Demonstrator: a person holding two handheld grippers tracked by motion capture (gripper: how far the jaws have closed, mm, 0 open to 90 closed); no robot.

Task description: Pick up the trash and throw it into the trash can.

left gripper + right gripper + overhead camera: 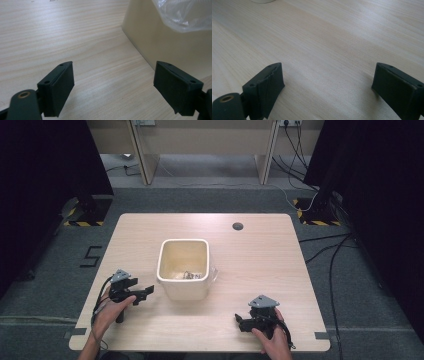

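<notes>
Left gripper (pixel 148 291) spread wide, holding nothing, cream bin (pixel 183 268) just beside its tips; right gripper (pixel 239 321) likewise spread, well apart from bin. Probably light, stiff, smooth-walled; best pinched over rim. Inside: crinkled clear plastic (pixel 183 15), small unclear bits at bottom

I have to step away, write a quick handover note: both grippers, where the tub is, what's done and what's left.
Left gripper: open, nothing between its jaws, low over the table, just left of the tub and aimed at its side.
Right gripper: open, holding nothing, near the table's front right, apart from the tub.
Tub: cream, upright mid-table, clear plastic bag draped over its rim, small items inside too blurred to name.
Done: nothing gripped yet.
Left: probably bring the left gripper onto the tub or bag; the right gripper hasn't engaged.
</notes>
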